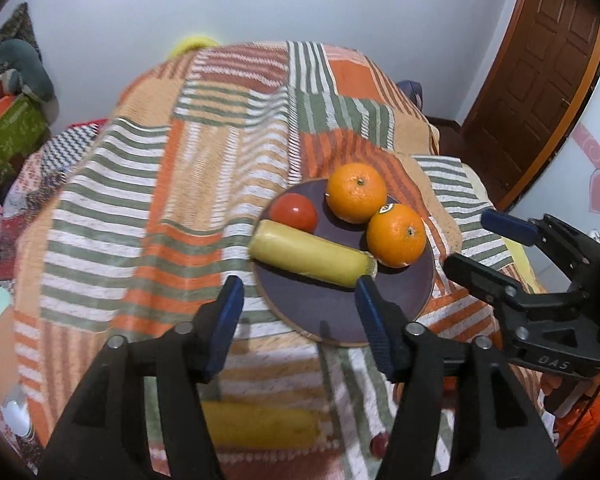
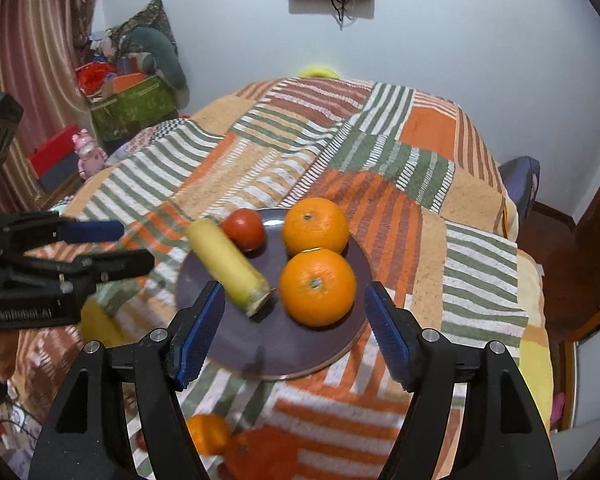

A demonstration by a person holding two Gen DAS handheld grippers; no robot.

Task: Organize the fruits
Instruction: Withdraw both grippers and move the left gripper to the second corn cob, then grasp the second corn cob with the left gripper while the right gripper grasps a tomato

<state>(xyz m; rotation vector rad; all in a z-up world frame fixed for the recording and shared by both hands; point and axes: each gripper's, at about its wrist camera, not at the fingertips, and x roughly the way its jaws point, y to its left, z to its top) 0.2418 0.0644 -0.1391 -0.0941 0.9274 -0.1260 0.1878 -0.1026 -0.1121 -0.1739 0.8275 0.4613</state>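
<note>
Counting what sits on the dark round plate [image 2: 300, 356], we find four pieces: two oranges [image 2: 315, 225] [image 2: 317, 286] touching each other, one red tomato [image 2: 245, 229] and one yellow banana [image 2: 229, 265] lying beside the tomato. Off the plate, nearer us, we see another banana [image 1: 260, 424] and at least one more orange [image 2: 207, 434] on the cover — blurred. One orange carries a small sticker [image 1: 387, 209], unreadable. Raised lettering on the left claw [image 2: 136, 246] body is too soft to read surely. Both the left and the right claw [image 2: 296, 312] stand open and empty above the plate. Everything rests on a bed under a striped patchwork bedspread [image 1: 172, 184] — pale walls, a wooden door [image 1: 540, 80], a curtain [image 2: 32, 60].
</note>
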